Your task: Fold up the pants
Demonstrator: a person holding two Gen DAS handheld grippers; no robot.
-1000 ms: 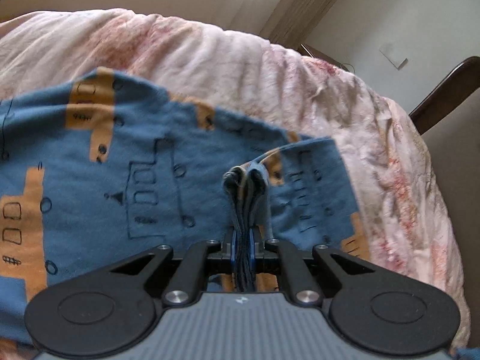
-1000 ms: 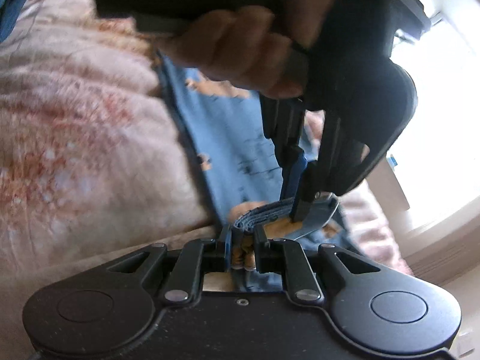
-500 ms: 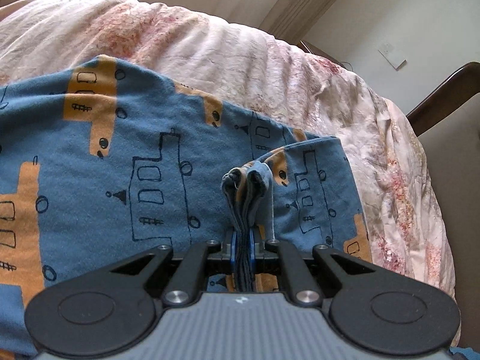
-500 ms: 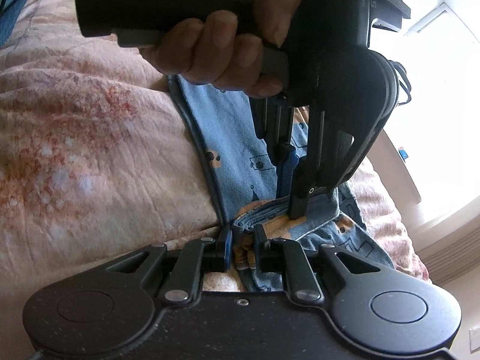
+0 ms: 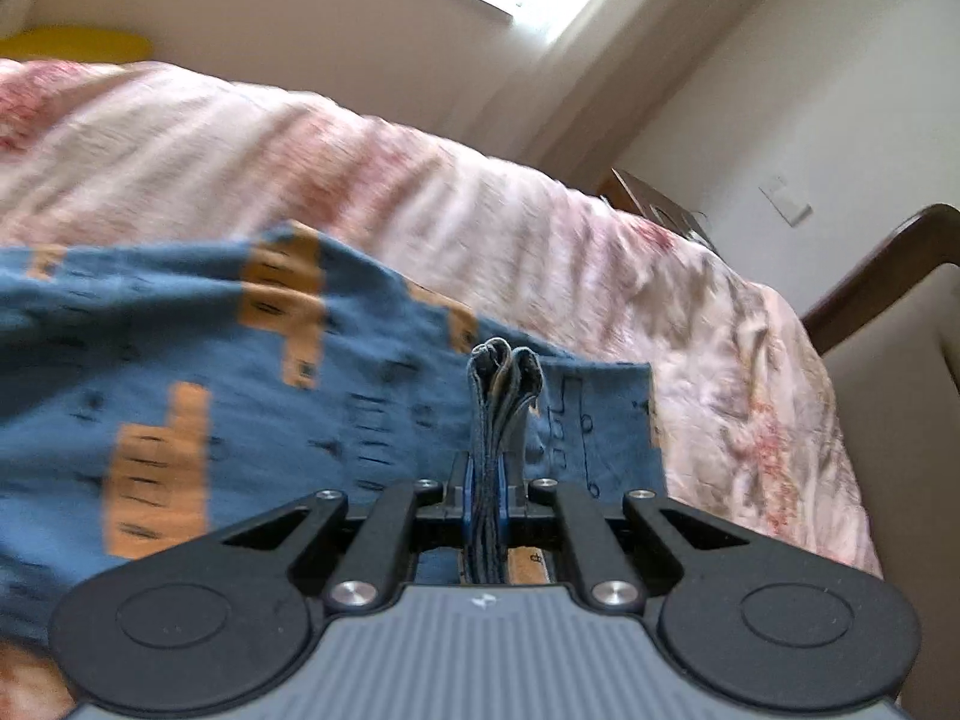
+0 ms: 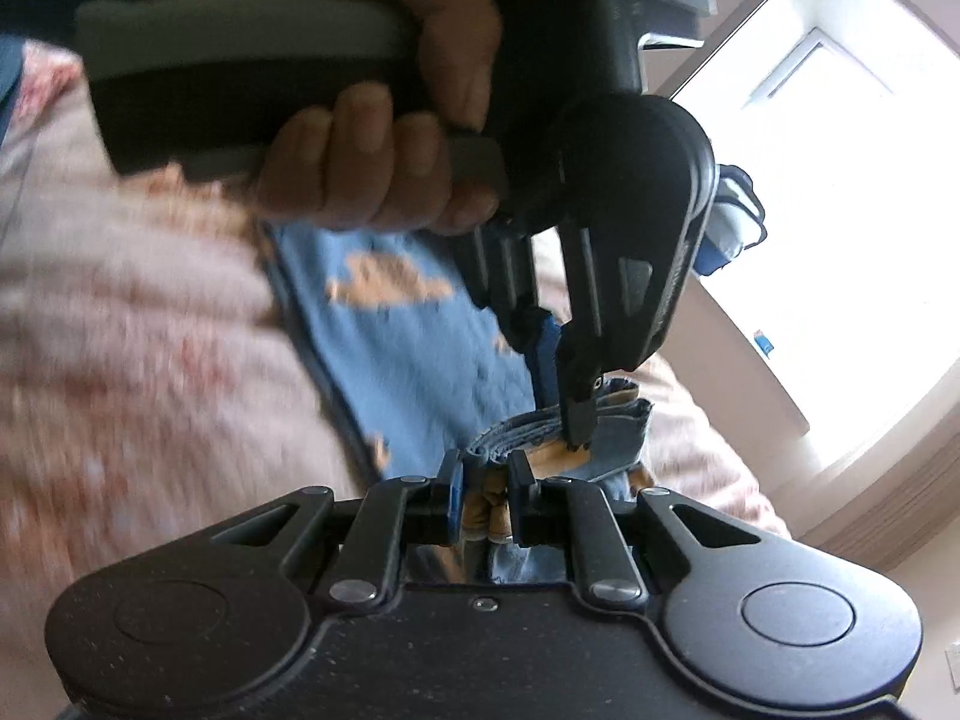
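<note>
- Left wrist view: left tongs (image 5: 487, 504) are clenched on a thick bunch of layers of the pants (image 5: 180, 396), and the gathered edge stands up between the two fingers.
- The pants are blue with orange shapes and dark drawn lines; they spread to the left and to the far side of the tongs, on the bed (image 5: 540, 228).
- The bed has a cover in pink and cream, wrinkled, and it goes on beyond the pants to the far side and to the right.
- A dark wooden bed frame (image 5: 888, 264) is at the right edge, with a pale wall and a bright window behind. This view is blurred.
- Right wrist view: right tongs (image 6: 486, 501) are clenched on a folded edge of the pants (image 6: 408, 360), just near the camera.
- Just beyond, the left tongs (image 6: 573, 420) come down from above and pinch the same bunched edge, very near to the right tongs.
- A hand (image 6: 390, 138) holds the handle of the left tongs at the top of this view.
- The pants lie along the bed (image 6: 132, 348), running to the far side, with a bright window at the right.
</note>
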